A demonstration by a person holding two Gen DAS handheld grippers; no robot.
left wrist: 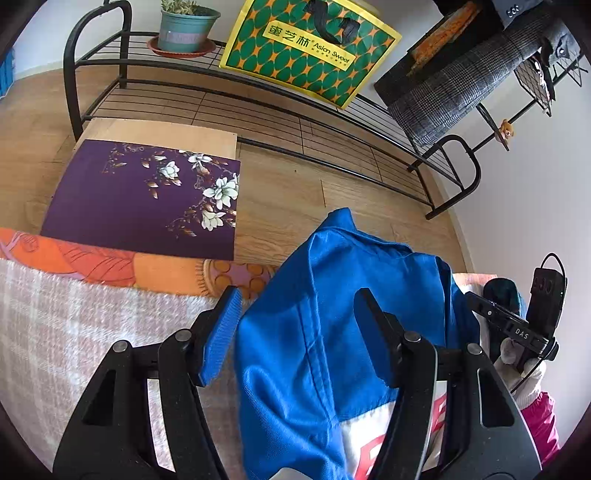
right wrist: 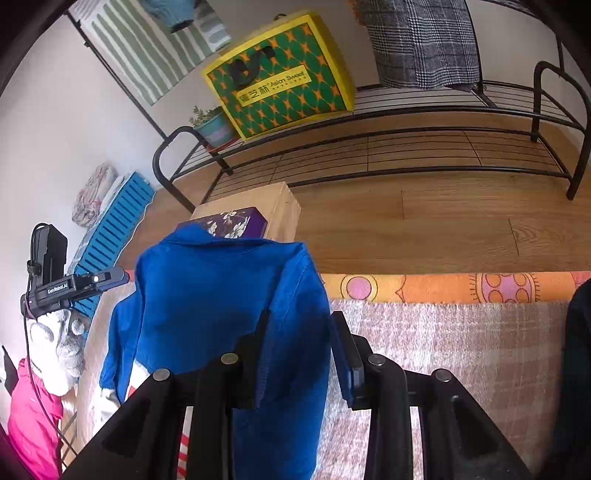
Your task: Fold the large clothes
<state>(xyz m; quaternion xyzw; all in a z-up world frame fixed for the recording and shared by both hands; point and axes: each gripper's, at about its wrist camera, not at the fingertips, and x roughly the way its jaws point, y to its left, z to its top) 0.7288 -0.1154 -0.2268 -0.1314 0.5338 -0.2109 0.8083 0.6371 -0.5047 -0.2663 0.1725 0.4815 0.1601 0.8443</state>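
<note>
A blue jacket (left wrist: 314,350) with a white, red-lettered part lies bunched on a pinkish plaid blanket (left wrist: 74,314). My left gripper (left wrist: 297,295) stands open over it. Blue cloth fills the gap between its jaws, and the blue left pad (left wrist: 221,332) sits just clear of the fabric. In the right wrist view the same jacket (right wrist: 207,295) humps up in front of my right gripper (right wrist: 300,315). Its jaws stand apart with a fold of blue cloth hanging loosely between them and over the left finger (right wrist: 255,354). White-gloved hands (right wrist: 59,339) hold both tools.
An orange patterned sheet (left wrist: 110,262) edges the blanket. Beyond it is wood floor with a purple floral box (left wrist: 147,199) on a cardboard box. A black metal rack (left wrist: 258,99) holds a plant pot (left wrist: 186,29), a green and yellow bag (left wrist: 310,48) and a plaid coat (left wrist: 461,85).
</note>
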